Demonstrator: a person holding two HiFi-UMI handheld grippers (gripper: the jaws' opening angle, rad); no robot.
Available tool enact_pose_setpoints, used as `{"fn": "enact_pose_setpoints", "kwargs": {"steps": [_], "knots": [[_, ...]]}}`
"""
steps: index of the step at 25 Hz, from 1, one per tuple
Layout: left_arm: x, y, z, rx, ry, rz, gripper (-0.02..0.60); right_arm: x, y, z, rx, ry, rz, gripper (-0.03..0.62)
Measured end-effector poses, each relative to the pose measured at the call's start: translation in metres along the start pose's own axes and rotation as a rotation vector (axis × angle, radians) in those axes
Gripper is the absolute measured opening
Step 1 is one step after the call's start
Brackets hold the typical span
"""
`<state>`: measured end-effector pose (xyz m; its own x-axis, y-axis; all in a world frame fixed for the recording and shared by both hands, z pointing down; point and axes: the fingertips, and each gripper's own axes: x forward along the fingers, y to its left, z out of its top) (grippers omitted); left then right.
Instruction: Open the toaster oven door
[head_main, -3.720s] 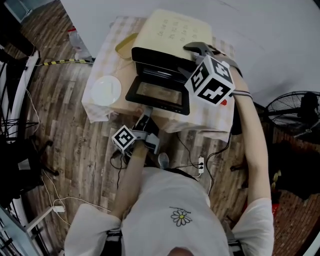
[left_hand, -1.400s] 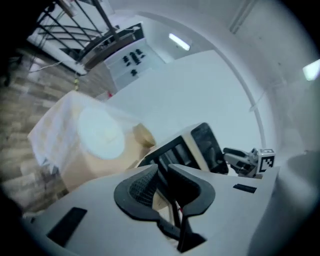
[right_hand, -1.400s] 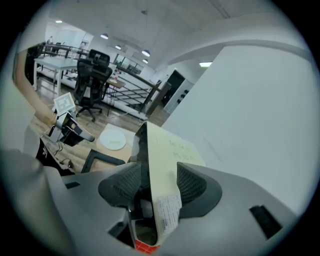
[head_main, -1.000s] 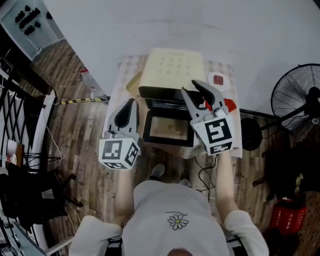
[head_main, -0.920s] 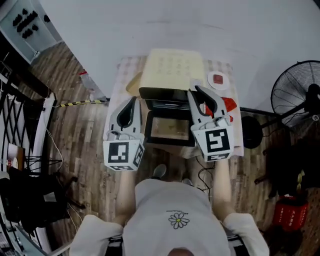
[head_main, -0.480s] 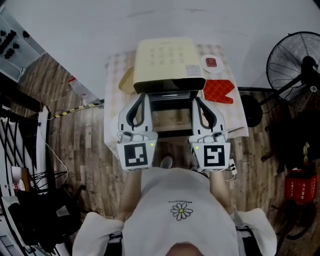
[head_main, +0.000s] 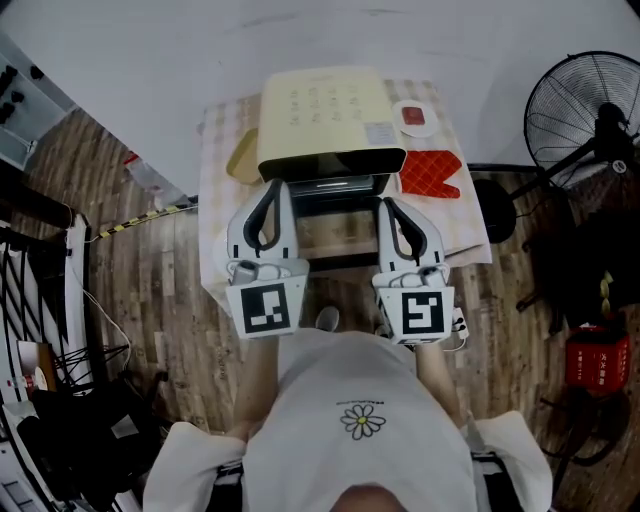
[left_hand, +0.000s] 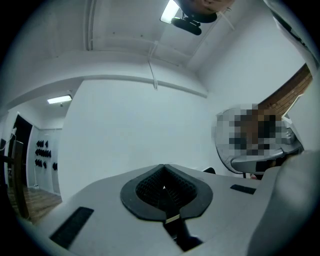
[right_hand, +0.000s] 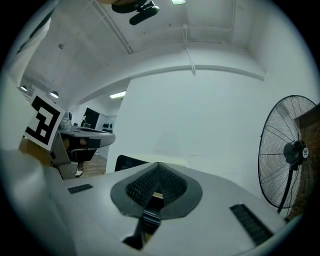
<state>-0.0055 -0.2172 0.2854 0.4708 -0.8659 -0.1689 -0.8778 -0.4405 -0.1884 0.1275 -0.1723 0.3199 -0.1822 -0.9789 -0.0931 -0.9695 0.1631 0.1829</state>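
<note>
Left gripper jaws closed, empty, facing a white wall

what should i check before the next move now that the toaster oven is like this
1. Toaster oven door fully down: ok, it lies flat in front of the cavity.
2. Left claw shut and empty: ok, jaws together, nothing between them.
3. Right claw shut and empty: ok, jaws together, nothing between them.
4. Claws clear of the door: ok, one to each side of it, neither gripping it.
5. Red oven mitt out of the door's way: ok, it lies on the table to the right of the oven.
6. Cavity empty: cannot tell, too dark from above.
</note>
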Motion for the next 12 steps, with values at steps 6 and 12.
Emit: {"fn": "enact_pose_setpoints", "kwargs": {"steps": [6, 12], "knots": [[-0.0003, -0.0042, -0.0010, -0.006, -0.006, 0.004, 0.017, -0.0017, -0.0015, -0.0035, -0.008, 0.006, 0.010, 0.011], [-0.0040, -0.0028, 0.0008, 0.002, -0.001, 0.005, 0.017, -0.0040, -0.0013, -0.0024, 0.003, 0.015, 0.009, 0.011]]}}
